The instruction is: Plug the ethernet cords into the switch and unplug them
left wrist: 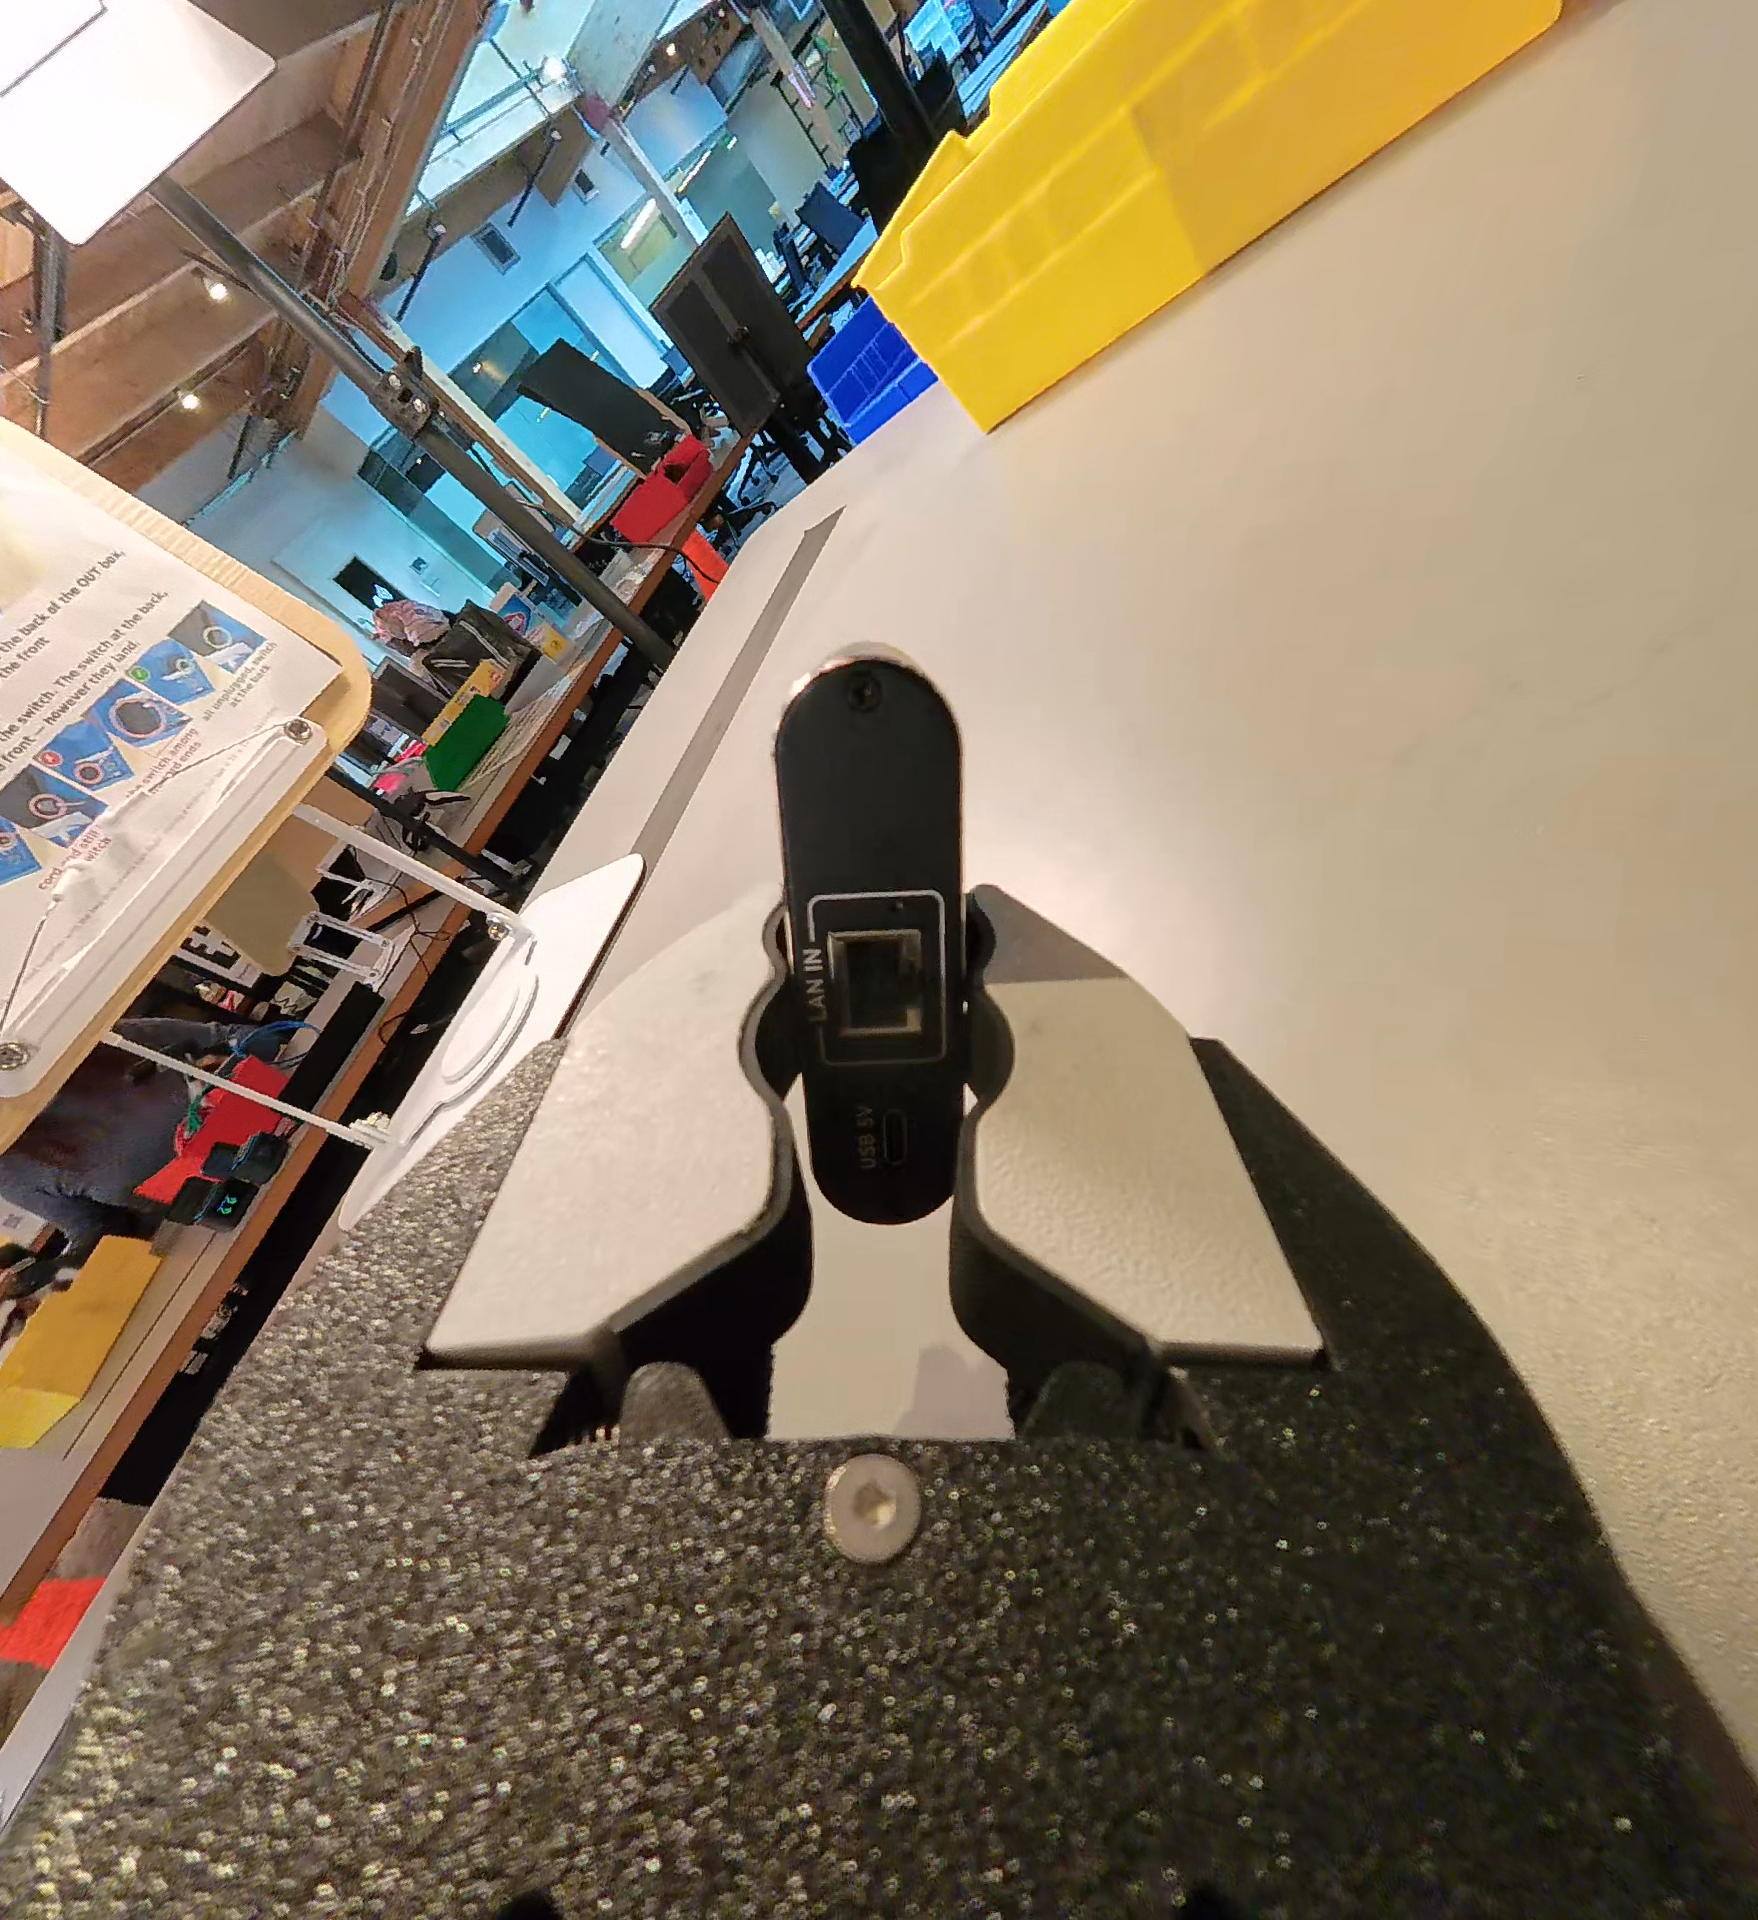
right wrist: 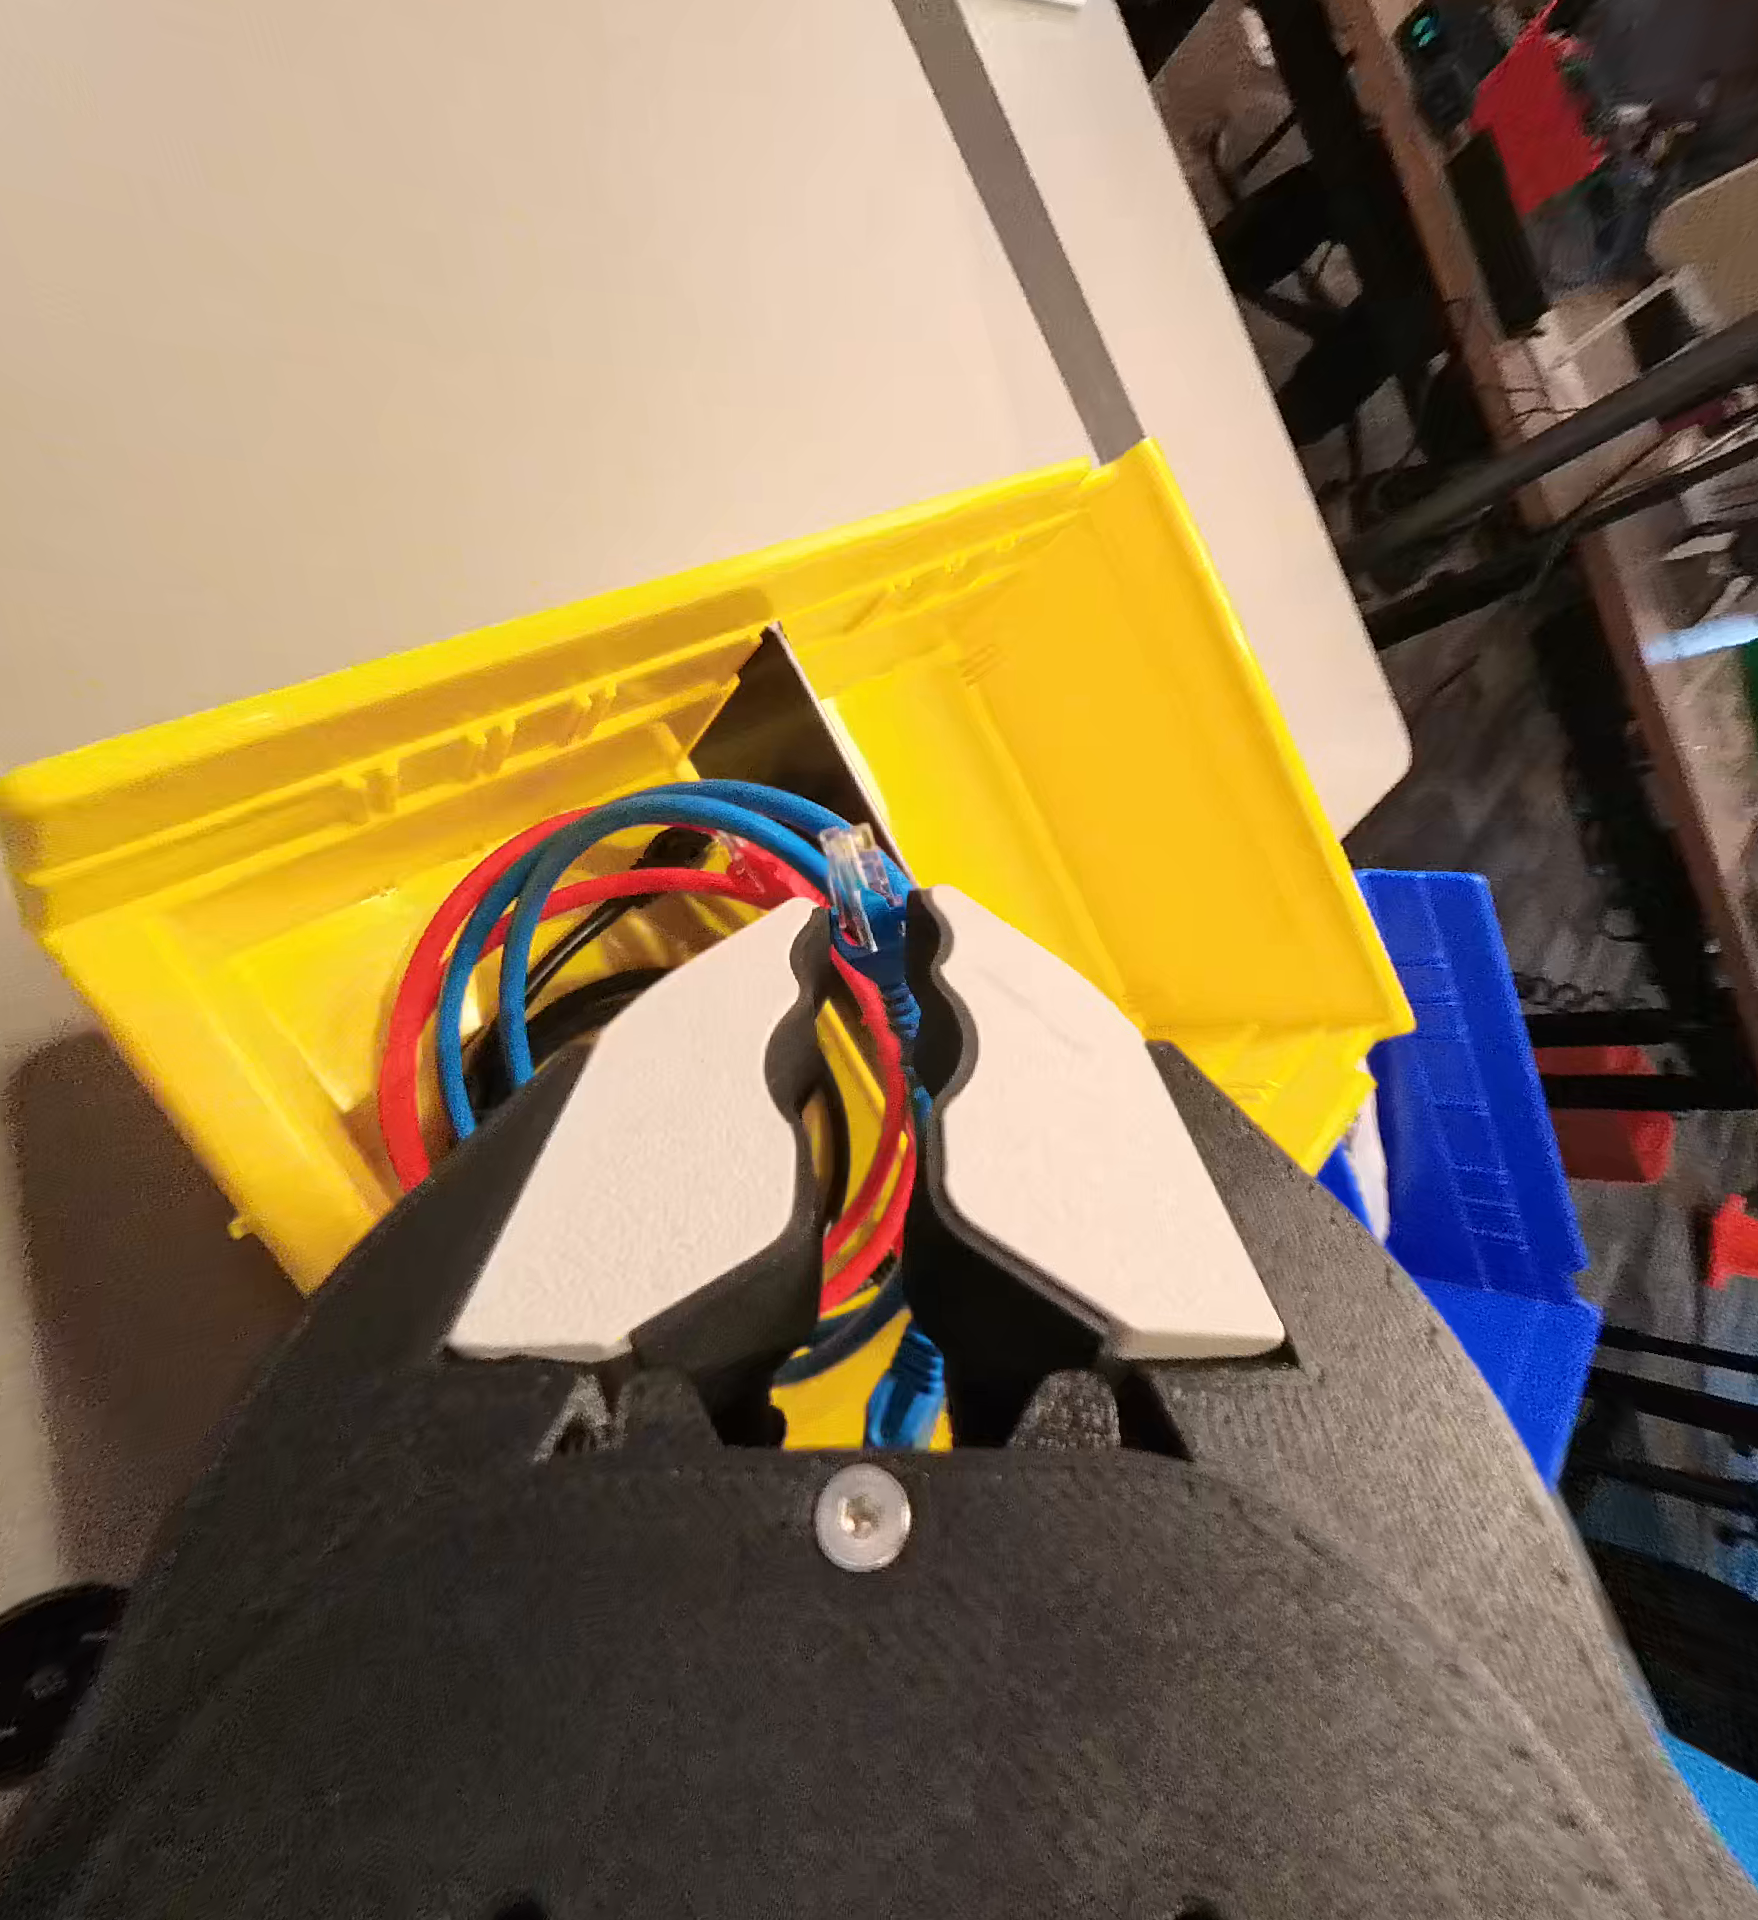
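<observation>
My left gripper [left wrist: 877, 935] is shut on a black oval switch [left wrist: 867, 790] and holds it on end above the white table [left wrist: 1374, 727]. The switch's end face, with one empty network port [left wrist: 875, 982] and a small USB port, faces the camera. My right gripper [right wrist: 867, 909] reaches into a yellow bin [right wrist: 1166, 727]. Its jaws are closed on the boot of a blue ethernet cord [right wrist: 880, 935], whose clear plug [right wrist: 849, 862] sticks out past the fingertips. A red cord [right wrist: 407, 997] and a black cord [right wrist: 563, 956] lie coiled in the bin with it.
The yellow bin [left wrist: 1114, 208] and a blue bin [left wrist: 864, 374] stand at the table's far edge; the blue bin [right wrist: 1457, 1091] is right of the yellow one. A wooden board with an instruction sheet [left wrist: 75, 779] stands at left. A metal divider [right wrist: 792, 727] splits the yellow bin. There is about 50 cm between the tips of the two grippers.
</observation>
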`<state>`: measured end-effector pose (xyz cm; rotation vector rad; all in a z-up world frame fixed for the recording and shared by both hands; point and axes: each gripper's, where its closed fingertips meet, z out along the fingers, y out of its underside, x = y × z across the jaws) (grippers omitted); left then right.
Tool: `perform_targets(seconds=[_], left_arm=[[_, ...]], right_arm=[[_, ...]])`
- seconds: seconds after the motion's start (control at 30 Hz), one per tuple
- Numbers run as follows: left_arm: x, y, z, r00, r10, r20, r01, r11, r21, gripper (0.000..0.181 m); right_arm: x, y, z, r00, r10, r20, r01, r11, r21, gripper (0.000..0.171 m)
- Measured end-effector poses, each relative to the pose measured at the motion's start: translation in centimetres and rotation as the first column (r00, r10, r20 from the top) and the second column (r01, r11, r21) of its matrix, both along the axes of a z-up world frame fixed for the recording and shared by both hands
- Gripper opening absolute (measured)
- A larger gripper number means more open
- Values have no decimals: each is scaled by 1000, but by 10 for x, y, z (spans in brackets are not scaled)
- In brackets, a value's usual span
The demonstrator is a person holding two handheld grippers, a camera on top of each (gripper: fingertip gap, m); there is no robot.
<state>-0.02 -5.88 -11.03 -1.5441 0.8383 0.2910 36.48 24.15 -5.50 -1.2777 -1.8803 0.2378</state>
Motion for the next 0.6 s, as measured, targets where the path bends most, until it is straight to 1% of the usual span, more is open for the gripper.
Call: perform_targets(seconds=[0.07, 0.17, 0.27, 0.3, 0.37, 0.5, 0.6], left_arm=[[-1, 0, 1, 1000, 4, 1, -4, 1000, 2, 27], [-2, 0, 1, 1000, 8, 4, -8, 1000, 1, 27], [-2, -1, 1, 1000, 7, 9, -7, 1000, 0, 27], [-2, -1, 1, 1000, 6, 11, -6, 1000, -1, 31], [-1, 0, 1, 1000, 4, 12, -4, 1000, -4, 27], [3, 0, 1, 1000, -3, 9, 3, 1000, -3, 27], [3, 0, 1, 1000, 0, 3, 0, 1000, -3, 27]], right_arm=[[-7, 7, -8, 1000, -12, 19, 13, 1000, -14, 15], [-9, 18, -18, 994, -49, 93, 49, 999, -1, 18], [-10, 17, -22, 989, -50, 141, 54, 998, -27, 27], [-10, 16, -22, 987, -51, 151, 57, 998, -40, 29], [-7, 15, -25, 982, -63, 177, 74, 996, -58, 32], [-2, 21, -35, 963, -88, 254, 98, 995, -24, 39], [-3, 23, -36, 954, -96, 282, 102, 995, -7, 43]])
